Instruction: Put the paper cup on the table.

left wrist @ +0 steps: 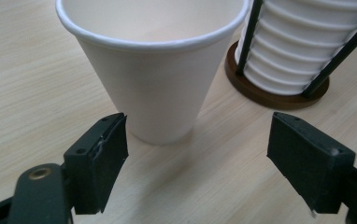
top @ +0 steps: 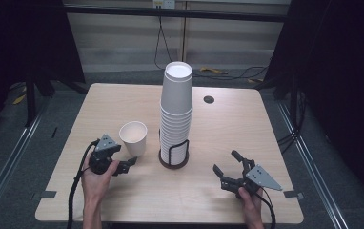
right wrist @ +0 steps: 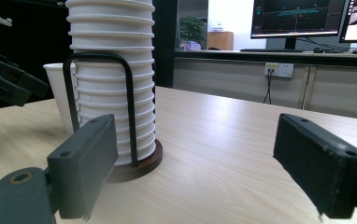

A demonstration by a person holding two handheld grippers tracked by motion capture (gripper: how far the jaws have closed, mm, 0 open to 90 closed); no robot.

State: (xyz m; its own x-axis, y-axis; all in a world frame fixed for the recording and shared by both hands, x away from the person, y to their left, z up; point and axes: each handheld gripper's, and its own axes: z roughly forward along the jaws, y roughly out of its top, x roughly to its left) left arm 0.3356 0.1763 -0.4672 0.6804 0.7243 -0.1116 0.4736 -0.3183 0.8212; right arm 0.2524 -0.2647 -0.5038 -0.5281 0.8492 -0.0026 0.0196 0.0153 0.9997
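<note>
A single white paper cup stands upright on the wooden table, left of a tall stack of white cups in a black wire holder with a round brown base. My left gripper lies just in front of the single cup, jaws spread wide. In the left gripper view the cup stands ahead of my left gripper, touching neither pad. My right gripper rests at the front right, open and empty. In the right gripper view my right gripper faces the stack.
A dark round grommet sits in the table behind the stack. Tape marks the front corners. Monitors stand on a desk beyond the table. Dark curtains flank both sides, and cables lie on the floor behind.
</note>
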